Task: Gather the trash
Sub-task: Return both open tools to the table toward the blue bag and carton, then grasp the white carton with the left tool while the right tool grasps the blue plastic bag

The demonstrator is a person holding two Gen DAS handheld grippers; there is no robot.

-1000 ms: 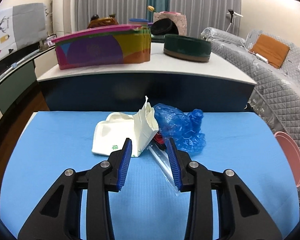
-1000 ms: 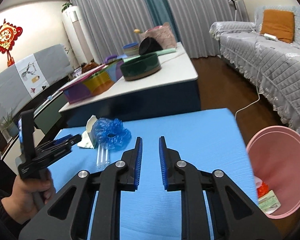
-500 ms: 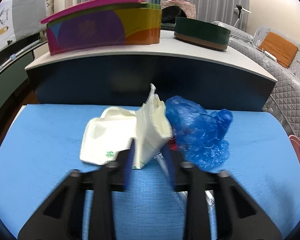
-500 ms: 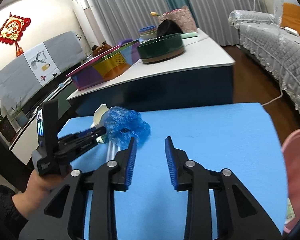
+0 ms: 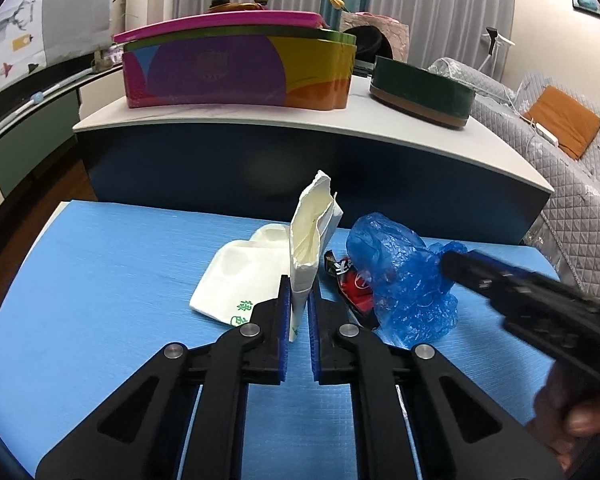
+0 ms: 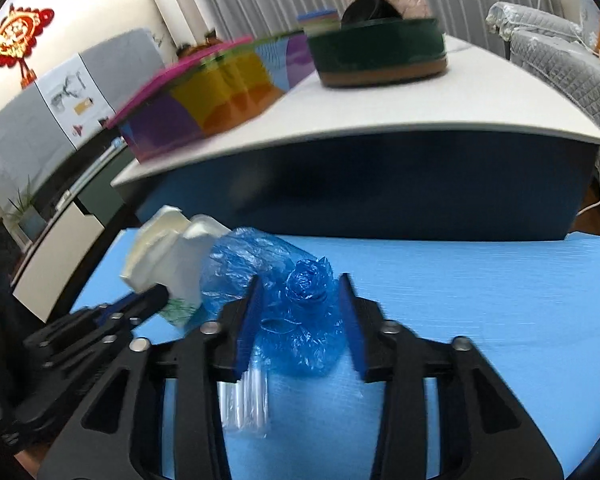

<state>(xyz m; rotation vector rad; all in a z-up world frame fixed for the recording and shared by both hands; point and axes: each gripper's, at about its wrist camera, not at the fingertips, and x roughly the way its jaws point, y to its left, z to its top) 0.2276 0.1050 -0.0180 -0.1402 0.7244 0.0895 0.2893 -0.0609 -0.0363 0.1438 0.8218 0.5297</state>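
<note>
Surface: a blue mat (image 5: 100, 300) covers the near table; the trash lies in a cluster near its far edge.
Left gripper (image 5: 299, 300): jaws have just been closing and now clamp the lower end of a torn cream paper bag (image 5: 312, 232), which stands upright between the blue pads.
White bag (image 5: 240, 272): lies flat on the mat, just left of the upright paper bag and touching it; green print shows at its near corner.
Red wrapper (image 5: 354, 284): lies between the paper bag and the blue plastic bag (image 6: 284, 304), partly under the latter.
Right gripper (image 6: 300, 316): jaws have just been closing; they stand apart on either side of the crumpled blue plastic bag. The left pad touches the plastic, but the right pad shows a gap, so the bag is not clamped.
Clear sleeve (image 6: 246, 400): a transparent packet lying on the mat under the right gripper, partly covered by the blue bag.
Background: a white-topped cabinet (image 5: 340, 128) behind the mat bears a multicoloured box (image 5: 236, 72) and a round green tin (image 5: 420, 92); a grey quilted sofa (image 5: 572, 184) stands at right.
</note>
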